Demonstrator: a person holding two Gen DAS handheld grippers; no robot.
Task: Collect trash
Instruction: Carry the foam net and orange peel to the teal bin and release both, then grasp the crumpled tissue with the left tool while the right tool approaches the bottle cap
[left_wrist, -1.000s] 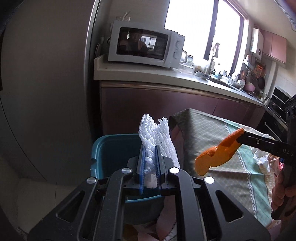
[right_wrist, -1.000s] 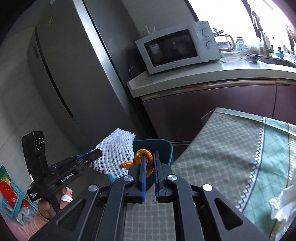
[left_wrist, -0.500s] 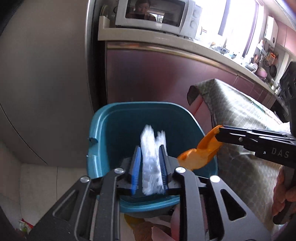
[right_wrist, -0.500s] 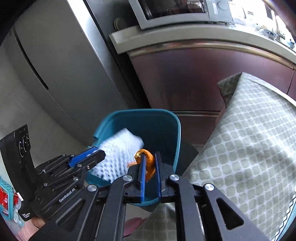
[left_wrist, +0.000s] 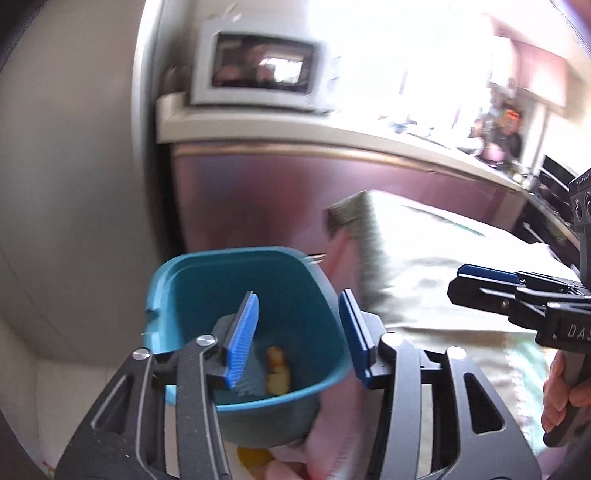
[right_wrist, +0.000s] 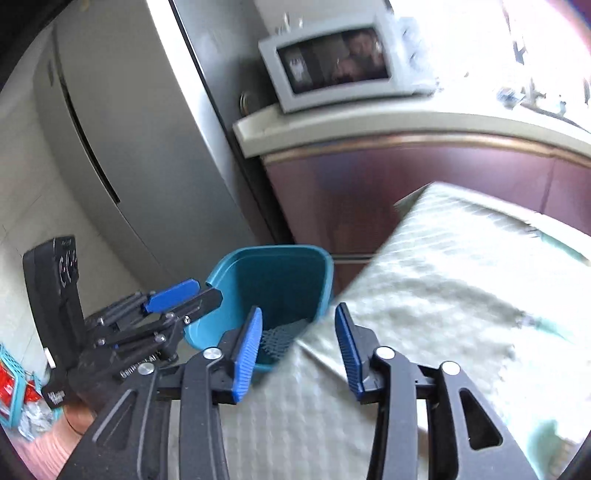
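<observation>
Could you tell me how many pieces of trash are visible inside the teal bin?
2: a foam net against the bin's left side, and an orange peel beside it at the bottom; more may be hidden.

A white microwave (left_wrist: 258, 70) sits on a pale countertop (right_wrist: 388, 123) above dark red cabinet fronts (left_wrist: 295, 199). A grey refrigerator (right_wrist: 122, 122) stands beside the counter. A greenish patterned tablecloth (right_wrist: 443, 295) covers a table near the cabinets. Blurred items, perhaps dishes, crowd the bright window end.
</observation>
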